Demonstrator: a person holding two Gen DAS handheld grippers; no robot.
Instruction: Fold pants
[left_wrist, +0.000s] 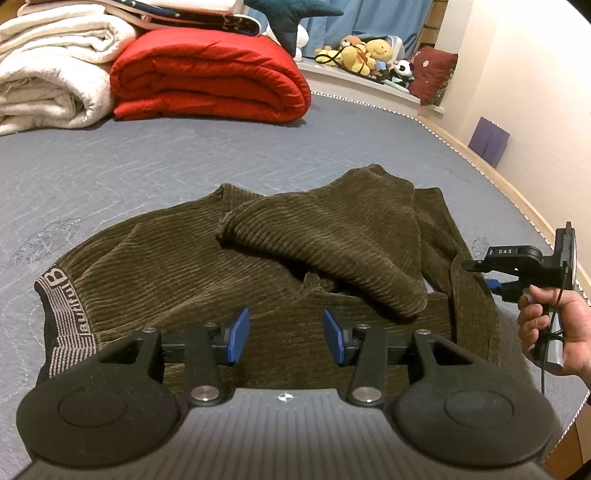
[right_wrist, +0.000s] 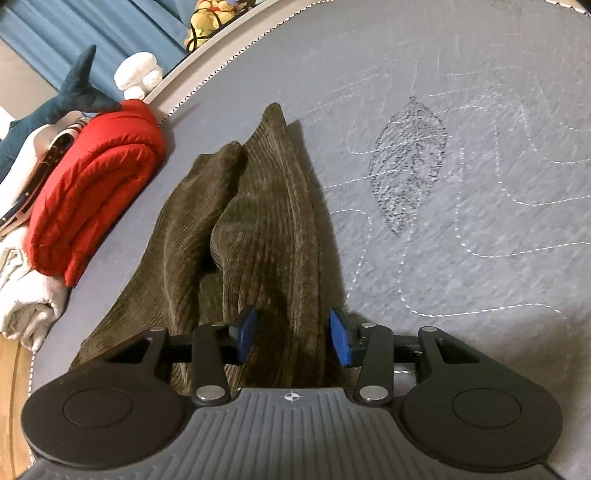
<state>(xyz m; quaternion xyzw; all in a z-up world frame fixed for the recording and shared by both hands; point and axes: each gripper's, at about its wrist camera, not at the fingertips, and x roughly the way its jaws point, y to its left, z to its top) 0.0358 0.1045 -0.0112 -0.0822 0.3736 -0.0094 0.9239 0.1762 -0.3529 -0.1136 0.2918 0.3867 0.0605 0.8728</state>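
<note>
Olive-brown corduroy pants (left_wrist: 280, 258) lie rumpled on a grey-blue quilted bed (left_wrist: 147, 166), with a black lettered waistband (left_wrist: 62, 314) at the left and one leg flopped over the other. My left gripper (left_wrist: 286, 338) is open just above the waist end, holding nothing. In the right wrist view the pants (right_wrist: 240, 229) stretch away from me. My right gripper (right_wrist: 291, 339) is open, its blue pads either side of a raised fold of the cloth. The right gripper also shows in the left wrist view (left_wrist: 524, 266), held in a hand at the pants' right edge.
A folded red quilt (left_wrist: 210, 74) and rolled white blankets (left_wrist: 48, 70) lie at the far side of the bed. Plush toys (left_wrist: 365, 51) sit on a ledge beyond. The bed's piped edge (left_wrist: 480, 162) curves along the right, by a cream wall.
</note>
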